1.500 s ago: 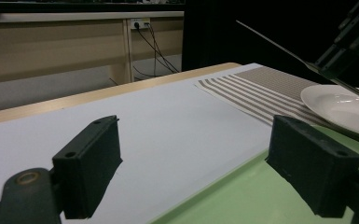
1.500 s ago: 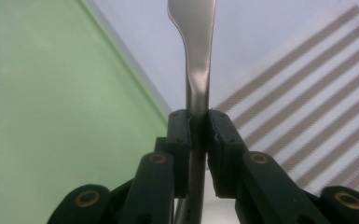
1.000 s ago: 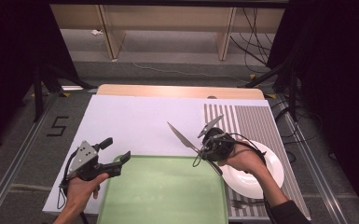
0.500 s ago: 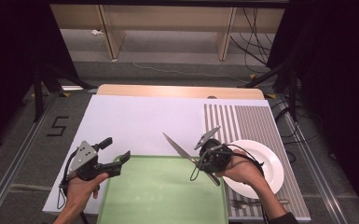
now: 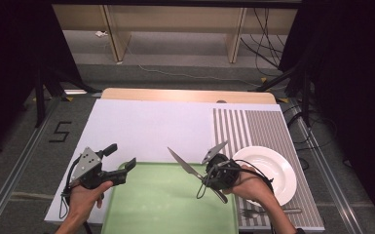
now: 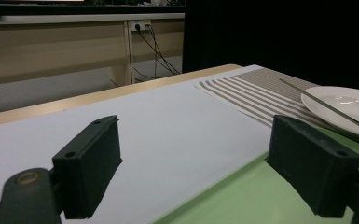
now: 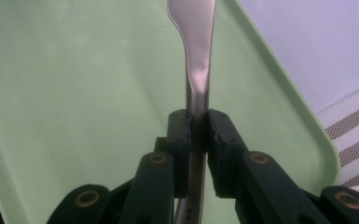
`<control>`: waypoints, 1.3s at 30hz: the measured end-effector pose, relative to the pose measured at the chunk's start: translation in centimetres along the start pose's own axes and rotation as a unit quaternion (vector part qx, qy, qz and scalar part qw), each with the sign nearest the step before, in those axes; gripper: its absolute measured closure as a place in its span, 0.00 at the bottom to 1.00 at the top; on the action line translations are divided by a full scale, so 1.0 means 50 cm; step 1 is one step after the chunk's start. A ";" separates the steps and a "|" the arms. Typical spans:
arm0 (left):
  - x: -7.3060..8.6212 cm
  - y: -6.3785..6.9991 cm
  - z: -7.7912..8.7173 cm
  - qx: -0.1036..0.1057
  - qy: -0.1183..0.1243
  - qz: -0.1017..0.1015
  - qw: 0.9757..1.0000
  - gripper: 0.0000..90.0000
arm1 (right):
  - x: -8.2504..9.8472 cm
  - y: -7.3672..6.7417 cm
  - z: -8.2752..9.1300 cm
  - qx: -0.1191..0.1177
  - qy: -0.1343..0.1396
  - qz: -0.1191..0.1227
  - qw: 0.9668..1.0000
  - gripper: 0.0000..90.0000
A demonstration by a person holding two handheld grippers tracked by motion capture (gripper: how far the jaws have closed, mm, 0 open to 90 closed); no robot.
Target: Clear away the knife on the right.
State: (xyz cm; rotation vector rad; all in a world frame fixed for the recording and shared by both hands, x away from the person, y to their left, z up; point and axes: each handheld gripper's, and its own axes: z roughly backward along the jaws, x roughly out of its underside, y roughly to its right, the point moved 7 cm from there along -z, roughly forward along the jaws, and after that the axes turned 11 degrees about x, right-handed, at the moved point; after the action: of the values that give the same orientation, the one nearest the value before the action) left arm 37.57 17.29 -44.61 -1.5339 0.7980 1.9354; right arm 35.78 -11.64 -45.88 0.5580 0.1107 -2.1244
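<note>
Presently, items noted in descending size.

Desk (image 5: pixel 141 124): covered by a pale sheet, wooden far edge showing; it carries all items below.
Green tray (image 5: pixel 165 214): lies flat at the near edge of the desk, between the two hands.
Striped mat (image 5: pixel 253 129): lies on the right part of the desk, just beside the tray's right rim.
White plate (image 5: pixel 272 168): rests on the striped mat, near the right hand; also seen at the right edge of the left gripper view (image 6: pixel 349 100).
Left tool (image 5: pixel 119 168): held at the tray's left rim, jaws standing wide apart with nothing between them (pads clear in the left gripper view (image 6: pixel 214 172)).
Right tool (image 5: pixel 209 178): held above the tray's right half, jaws narrow and clamped on the knife; pads press its handle from both sides in the right gripper view (image 7: pixel 198 140).
Knife (image 5: pixel 185 165): gripped by the handle, clear of the tray, blade slanting up and to the left over the tray (blade tip runs out of frame in the right gripper view (image 7: pixel 198 60)).
Fork (image 5: pixel 258 212): lies on the striped mat near the desk's front edge, just below the plate.
</note>
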 end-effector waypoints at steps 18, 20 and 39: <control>-0.002 0.002 0.000 0.001 0.003 0.000 1.000 0.18 | 0.054 -0.065 -0.014 -0.028 -0.021 -0.029 0.999 0.90; -0.002 0.002 0.001 0.001 0.003 0.000 1.000 0.18 | 0.061 -0.068 -0.018 -0.028 -0.027 -0.035 0.999 0.90; -0.002 0.003 0.000 0.004 0.003 0.001 1.000 0.18 | 0.105 -0.098 -0.040 -0.038 -0.061 -0.044 0.996 0.90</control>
State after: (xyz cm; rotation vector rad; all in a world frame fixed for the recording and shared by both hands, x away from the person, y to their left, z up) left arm 37.48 17.19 -44.49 -1.5345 0.8090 1.9273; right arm 29.99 -12.19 -50.58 0.3833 0.1499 -2.2231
